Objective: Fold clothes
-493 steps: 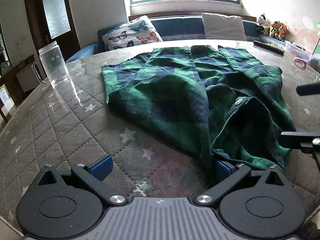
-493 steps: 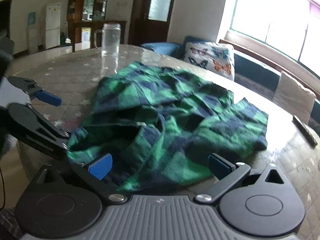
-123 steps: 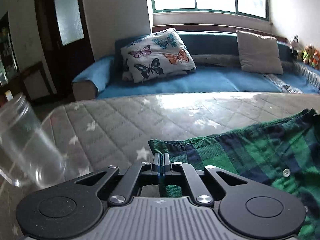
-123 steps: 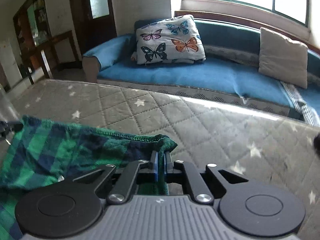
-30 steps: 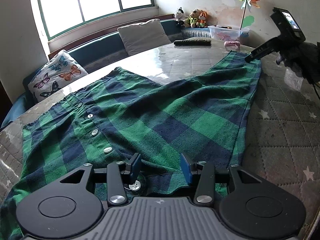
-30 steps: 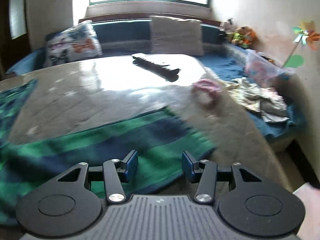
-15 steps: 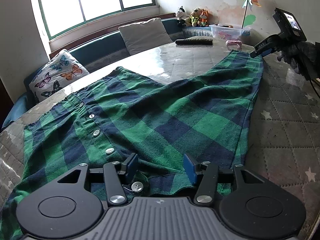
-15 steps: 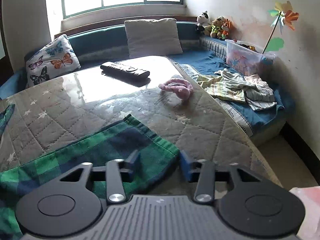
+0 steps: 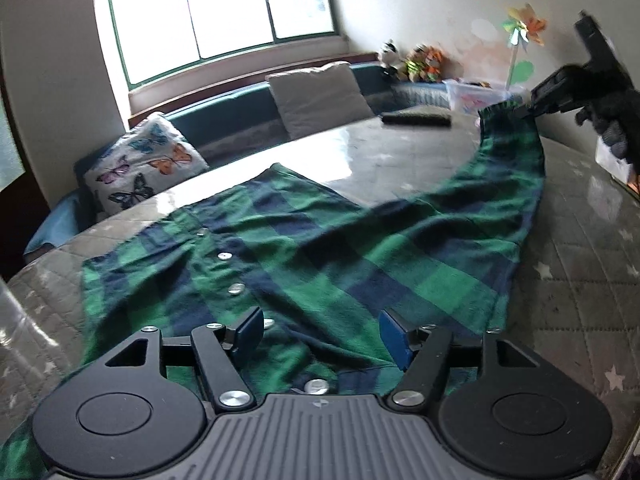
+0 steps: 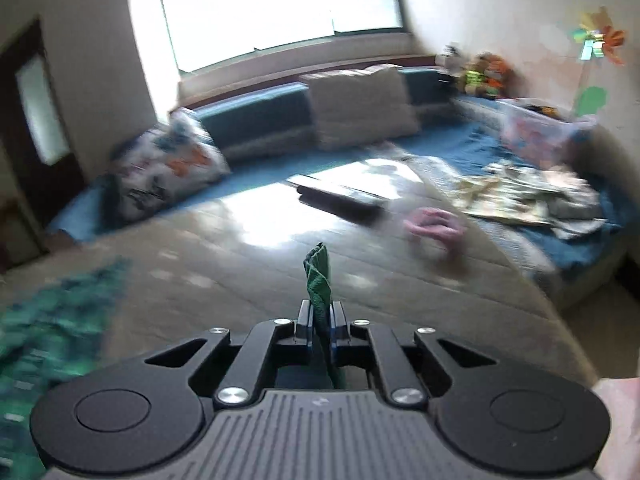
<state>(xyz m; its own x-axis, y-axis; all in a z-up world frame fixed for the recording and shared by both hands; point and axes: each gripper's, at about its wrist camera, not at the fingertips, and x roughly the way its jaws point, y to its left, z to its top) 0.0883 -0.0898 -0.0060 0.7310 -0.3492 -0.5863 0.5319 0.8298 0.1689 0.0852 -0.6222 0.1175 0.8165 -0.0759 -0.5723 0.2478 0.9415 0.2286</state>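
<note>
Plaid shirt (image 9: 312, 248): your right gripper (image 10: 320, 316) pinches its sleeve cuff, apparently lifted; left gripper (image 9: 320, 330) fingers opening, empty, above the placket; next, carry the sleeve across the body.

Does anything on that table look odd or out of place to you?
Mostly the plaid shirt: one sleeve is lifted off the table, its cuff pinched in the right gripper, while the left gripper hovers with jaws opening. A remote and pink scrunchie sit nearby.
</note>
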